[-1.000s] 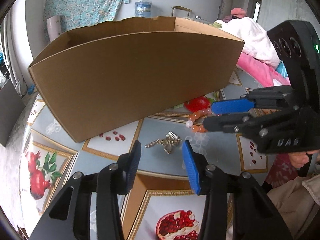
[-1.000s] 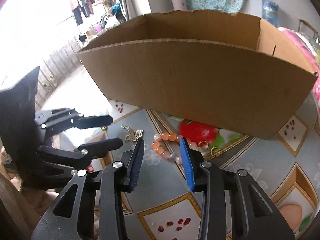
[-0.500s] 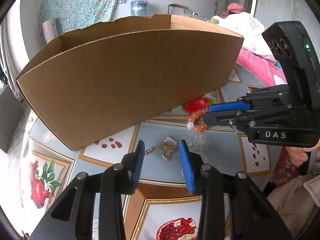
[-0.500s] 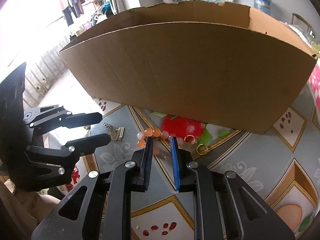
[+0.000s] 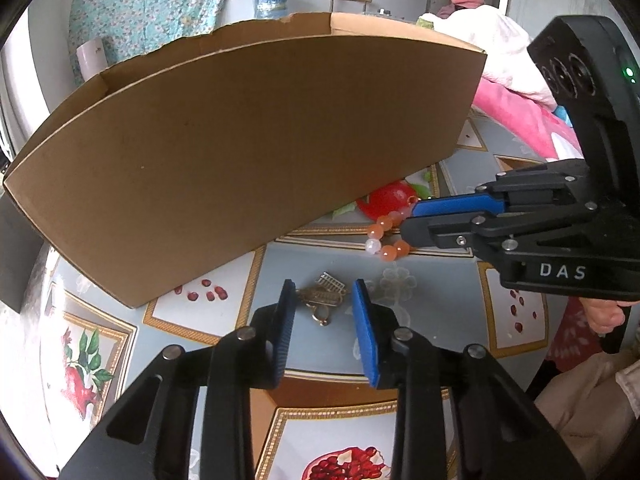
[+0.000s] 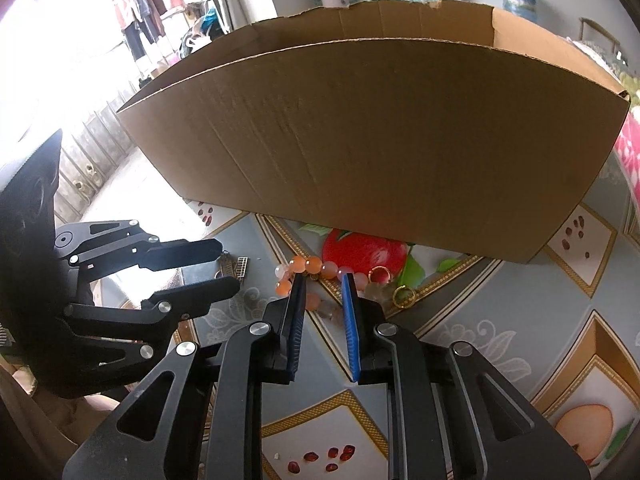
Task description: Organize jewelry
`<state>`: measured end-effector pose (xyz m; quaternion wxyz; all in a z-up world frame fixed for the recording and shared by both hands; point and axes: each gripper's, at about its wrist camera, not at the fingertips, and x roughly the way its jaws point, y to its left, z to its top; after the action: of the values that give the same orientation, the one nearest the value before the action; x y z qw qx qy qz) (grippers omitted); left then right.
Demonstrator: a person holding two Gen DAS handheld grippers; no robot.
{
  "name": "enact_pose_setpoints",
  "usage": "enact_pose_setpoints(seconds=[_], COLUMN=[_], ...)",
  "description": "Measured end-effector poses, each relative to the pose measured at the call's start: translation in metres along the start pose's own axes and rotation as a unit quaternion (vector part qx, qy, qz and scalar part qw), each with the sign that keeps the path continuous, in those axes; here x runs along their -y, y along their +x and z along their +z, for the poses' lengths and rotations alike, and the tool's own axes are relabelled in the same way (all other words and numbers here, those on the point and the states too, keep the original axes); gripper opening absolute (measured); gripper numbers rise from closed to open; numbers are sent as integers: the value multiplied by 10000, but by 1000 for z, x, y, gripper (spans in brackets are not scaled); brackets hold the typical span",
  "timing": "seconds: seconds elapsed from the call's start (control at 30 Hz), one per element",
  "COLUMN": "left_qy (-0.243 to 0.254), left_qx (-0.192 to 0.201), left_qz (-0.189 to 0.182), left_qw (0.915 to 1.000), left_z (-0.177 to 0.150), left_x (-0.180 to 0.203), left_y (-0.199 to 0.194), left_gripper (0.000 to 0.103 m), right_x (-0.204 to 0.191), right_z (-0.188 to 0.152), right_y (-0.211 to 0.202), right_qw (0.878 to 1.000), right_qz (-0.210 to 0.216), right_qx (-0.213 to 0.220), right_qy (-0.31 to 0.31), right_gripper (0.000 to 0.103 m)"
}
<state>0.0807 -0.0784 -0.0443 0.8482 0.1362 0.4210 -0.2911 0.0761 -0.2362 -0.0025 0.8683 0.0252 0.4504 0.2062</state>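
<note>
Cardboard is filling the back of both views: a large open box [image 5: 248,152] is standing on the patterned desk [image 5: 420,344]. In front of it, an orange and white bead bracelet [image 6: 320,268] is lying on the cloth, by a printed red fruit, with two small gold rings [image 6: 404,295] just beside it. The right tongs [image 6: 323,280] are reaching down around the bracelet, their blue pads set narrowly on either side of a few beads, though real pressing contact cannot be told. To the left, a gold-toned chain with a small comb-like charm [image 5: 324,298] is lying on the desk between the tips of the left tongs [image 5: 323,296], whose jaws are closing around it, not yet touching.
</note>
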Motion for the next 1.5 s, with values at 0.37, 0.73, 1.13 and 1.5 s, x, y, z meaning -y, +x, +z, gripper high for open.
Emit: enact_pose_setpoints(seconds=[0.37, 0.73, 1.13, 1.5], left_qy=[-226, -497, -673, -669], left_qx=[6, 58, 342, 96], left_qz=[-4, -194, -208, -142], left_qw=[9997, 9986, 9969, 9976], left_z=[0, -2, -1, 2], left_x=[-9, -18, -29, -31], left_y=[0, -1, -22, -7], left_gripper=[13, 1, 0, 19], right_x=[2, 1, 0, -2], right_z=[0, 1, 2, 2], right_y=[-3, -3, -2, 0], right_qw=[10000, 10000, 10000, 10000], right_qz=[31, 28, 29, 24], right_qx=[7, 5, -1, -9], right_qy=[15, 15, 8, -4], right_gripper=[17, 17, 17, 17])
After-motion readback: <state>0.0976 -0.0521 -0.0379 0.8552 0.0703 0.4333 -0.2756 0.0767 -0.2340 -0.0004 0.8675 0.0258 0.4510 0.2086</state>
